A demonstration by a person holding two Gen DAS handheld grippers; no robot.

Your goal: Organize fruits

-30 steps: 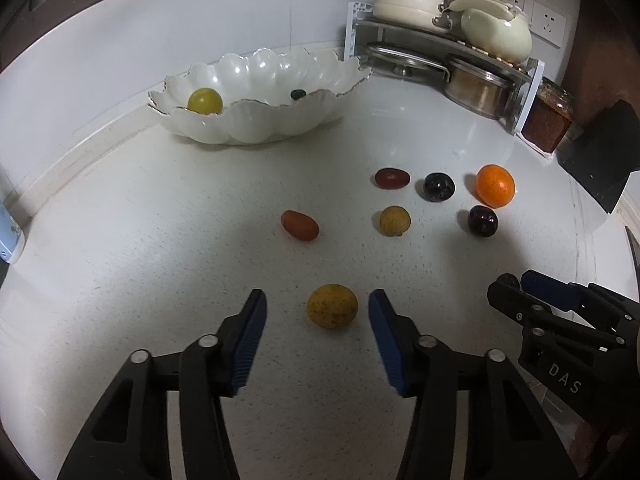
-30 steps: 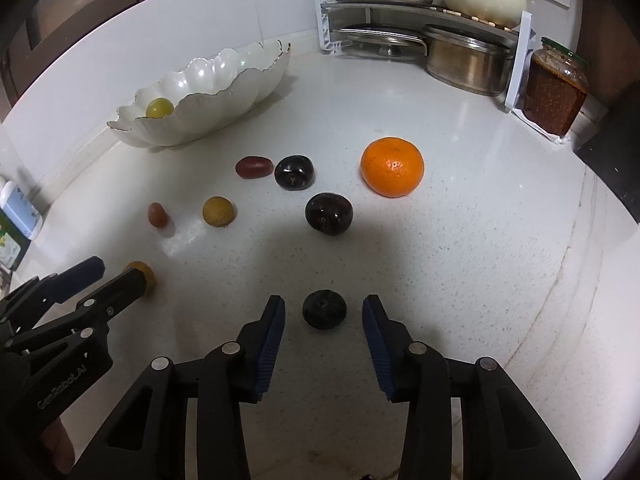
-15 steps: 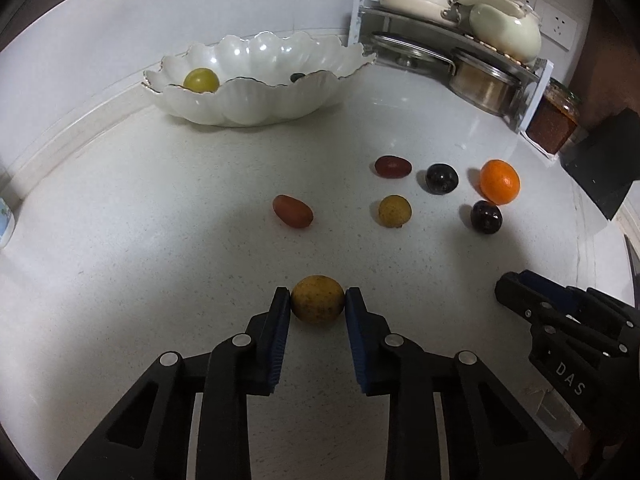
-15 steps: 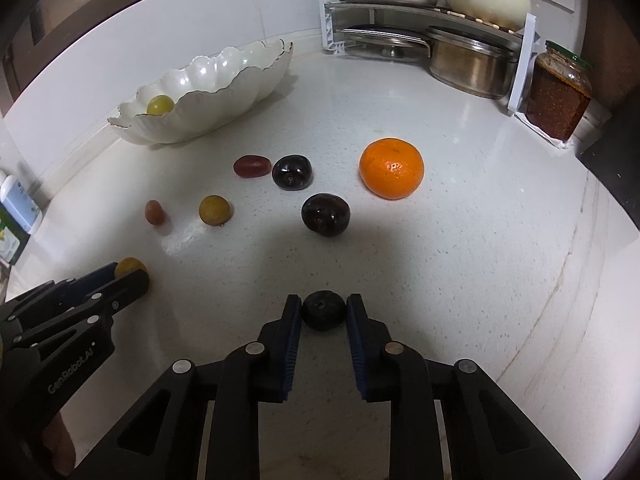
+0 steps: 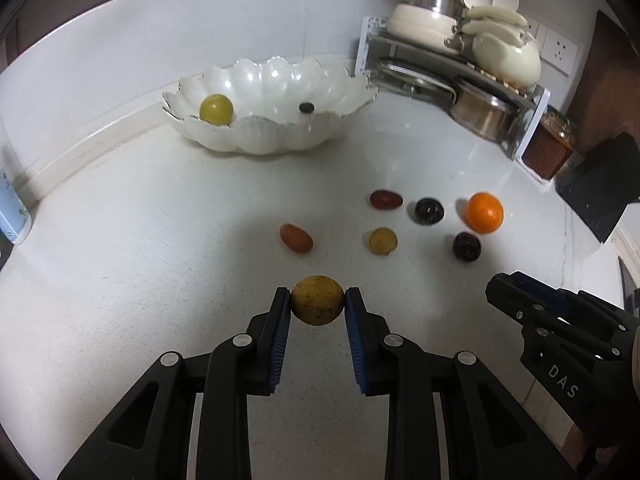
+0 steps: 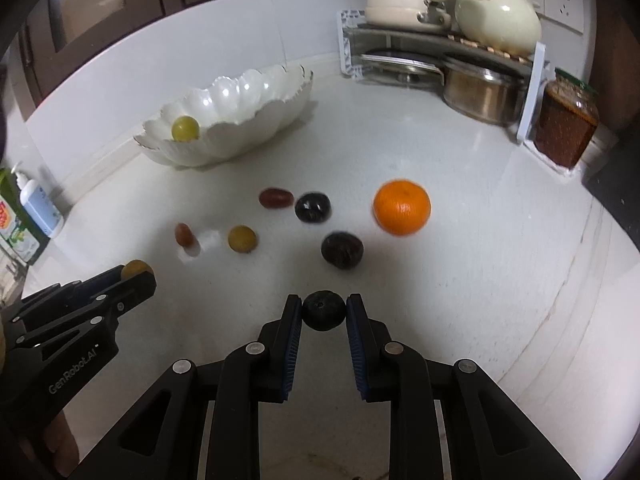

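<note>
Countertop [image 5: 120, 288], white, speckled, carries everything in view. Pot rack [image 6: 440, 46] stands in the far corner with pans and a cream kettle; a jar [image 6: 566, 124] of red paste sits just beside its right end. Scalloped white bowl [image 5: 268, 100] rests near the back wall, holding a green-yellow fruit [image 5: 216, 109] at its left end and a small dark berry [image 5: 307, 108] near the middle.

Left gripper [image 5: 317, 300] pinches a speckled yellow fruit [image 5: 317, 300] between both blue pads. Right gripper [image 6: 323, 310] pinches a small dark fruit [image 6: 323, 310] the same way, pads touching it on either side. Whether either fruit is clear of the counter cannot be told.

Loose on the counter between grippers and bowl: orange [image 6: 402, 207], two dark plums [image 6: 342, 250] [image 6: 313, 207], a small yellow fruit [image 6: 241, 239], a dark red oval fruit [image 6: 275, 198], an orange-red oval fruit [image 5: 296, 238]. None touch each other.
</note>
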